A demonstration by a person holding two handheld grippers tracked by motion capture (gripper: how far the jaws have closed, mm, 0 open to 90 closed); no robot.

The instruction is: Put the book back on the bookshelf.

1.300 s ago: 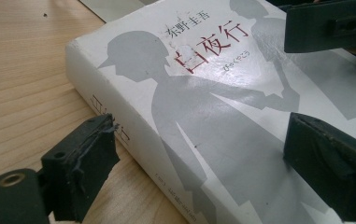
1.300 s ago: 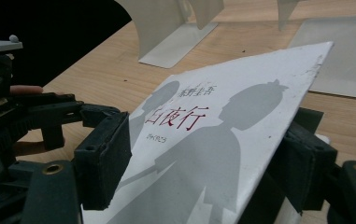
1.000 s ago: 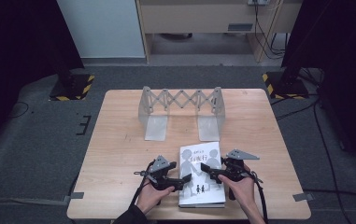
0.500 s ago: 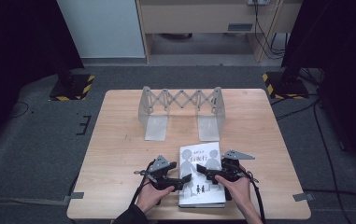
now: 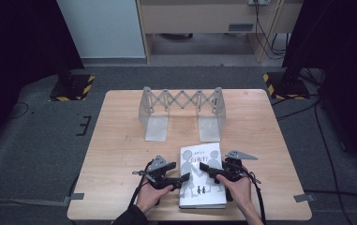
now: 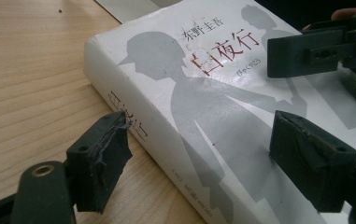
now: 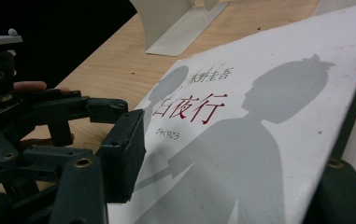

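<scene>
A thick white book (image 5: 202, 176) with grey silhouettes and red characters lies flat near the table's front edge. My left gripper (image 5: 183, 180) reaches in from its left. In the left gripper view (image 6: 206, 154) one jaw sits low beside the spine and the other hangs over the cover of the book (image 6: 203, 93); these jaws have just been closing, open around the spine edge. My right gripper (image 5: 209, 171) comes from the right. In the right gripper view (image 7: 234, 172) the raised cover (image 7: 259, 130) lies between its jaws, which have just been closing and stand apart.
A grey metal folding rack (image 5: 181, 110) with a scissor lattice stands at the middle back of the wooden table (image 5: 120, 154). The person's hands rest at the front edge. Black stands with yellow-striped bases flank the table on the floor.
Both grippers' jaws have narrowed around the book's edges. Neither hand has shifted and the book lies in the same spot.
</scene>
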